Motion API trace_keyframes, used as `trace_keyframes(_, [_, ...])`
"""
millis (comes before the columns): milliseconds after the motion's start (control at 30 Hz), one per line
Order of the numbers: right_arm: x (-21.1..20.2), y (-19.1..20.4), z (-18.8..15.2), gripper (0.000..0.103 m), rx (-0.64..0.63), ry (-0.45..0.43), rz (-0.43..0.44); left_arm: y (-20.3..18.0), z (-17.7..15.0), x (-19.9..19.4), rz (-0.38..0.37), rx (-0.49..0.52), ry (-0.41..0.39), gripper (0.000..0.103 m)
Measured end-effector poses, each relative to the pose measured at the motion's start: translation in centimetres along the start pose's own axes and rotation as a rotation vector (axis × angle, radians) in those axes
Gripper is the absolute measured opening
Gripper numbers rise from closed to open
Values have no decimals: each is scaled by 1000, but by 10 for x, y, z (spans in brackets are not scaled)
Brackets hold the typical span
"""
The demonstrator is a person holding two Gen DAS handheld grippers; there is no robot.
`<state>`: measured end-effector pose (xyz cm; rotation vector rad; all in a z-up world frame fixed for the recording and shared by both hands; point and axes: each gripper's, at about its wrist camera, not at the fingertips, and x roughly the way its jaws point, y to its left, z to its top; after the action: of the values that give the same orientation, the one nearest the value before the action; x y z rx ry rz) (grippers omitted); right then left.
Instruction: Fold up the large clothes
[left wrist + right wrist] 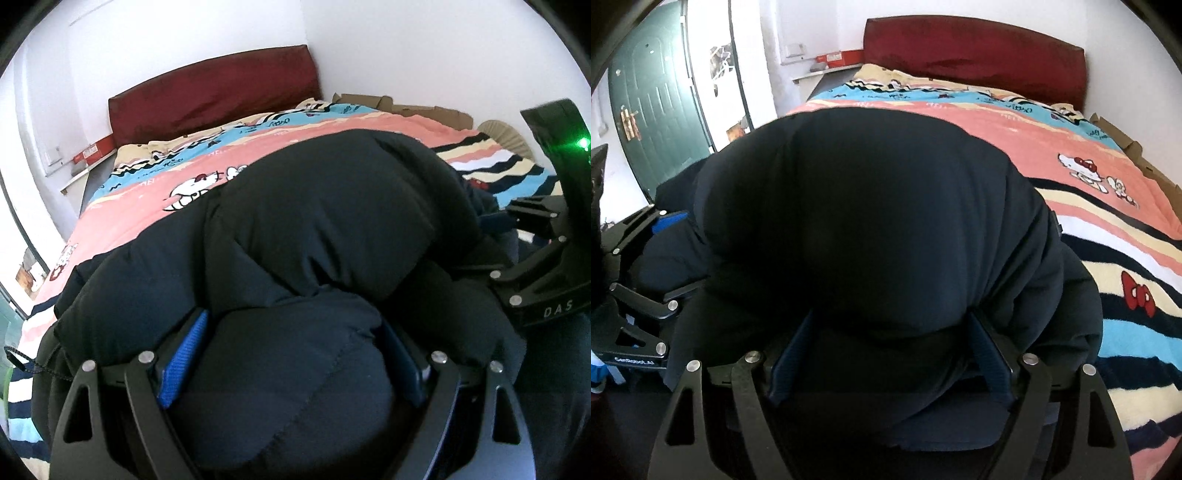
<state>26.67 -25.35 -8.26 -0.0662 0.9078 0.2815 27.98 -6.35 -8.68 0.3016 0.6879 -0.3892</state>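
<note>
Two grippers worked one bulky garment: a dark puffy jacket (325, 229) lay heaped on the bed, over a striped cartoon blanket (147, 206) that covered the mattress. Our left gripper (291, 373) had its blue-padded fingers (184, 362) spread wide with a thick roll of jacket bulging between them, and the padding appeared pressed on both sides, so we judged it a grip on the near edge. Our right gripper (890, 354) also straddled a fat fold of the same jacket, and its jaws were opening just slightly; from the right wrist view we could not tell whether the pads still pressed on the cloth or had let go. We judged the step in hand to be laying a folded portion down onto the bed, with the fold roughly half made and the bundle still rounded, not flat. Next would call for freeing both sets of fingers cleanly from the padding, then pressing or smoothing the mound and taking a fresh edge. Open blanket stretched beyond the jacket toward the red headboard (975, 59), giving room to push forward; cardboard (406, 107) lined the bed's far side by the wall, and the two grippers sat near each other.
</note>
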Motion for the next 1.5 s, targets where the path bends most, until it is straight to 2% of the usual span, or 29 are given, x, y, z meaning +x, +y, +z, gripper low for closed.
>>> trace_keyframes(300, [30, -6, 4, 82, 11, 47, -27, 0, 0, 31, 22, 5, 15, 89])
trace_keyframes(433, [33, -5, 7, 82, 12, 67, -36, -3, 4, 33, 34, 16, 41, 89])
trace_keyframes(567, [24, -2, 9, 83, 8, 82, -43, -6, 10, 17, 42, 34, 45, 89])
trace_keyframes(667, [16, -1, 8, 84, 14, 88, -40, -2, 14, -4, 10, 4, 41, 88])
trace_keyframes(800, [4, 0, 10, 84, 33, 87, -51, 0, 16, -37, 17, -9, 30, 89])
trace_keyframes(1067, [-53, 13, 12, 84, 17, 19, -74, -6, 6, -92, 21, -32, 39, 89])
trace_keyframes(1133, [-72, 20, 9, 84, 6, 2, -75, -14, -4, -111, -35, -39, 55, 89])
trace_keyframes(1267, [-101, 30, 2, 85, -23, -23, -40, -35, -24, -143, -219, -56, 92, 89])
trace_keyframes(1433, [-128, 43, -16, 85, -43, -33, -24, -68, -44, -169, -418, -97, 152, 89])
trace_keyframes(1500, [-135, 41, -24, 85, -38, -28, -33, -82, -49, -176, -470, -105, 161, 89])
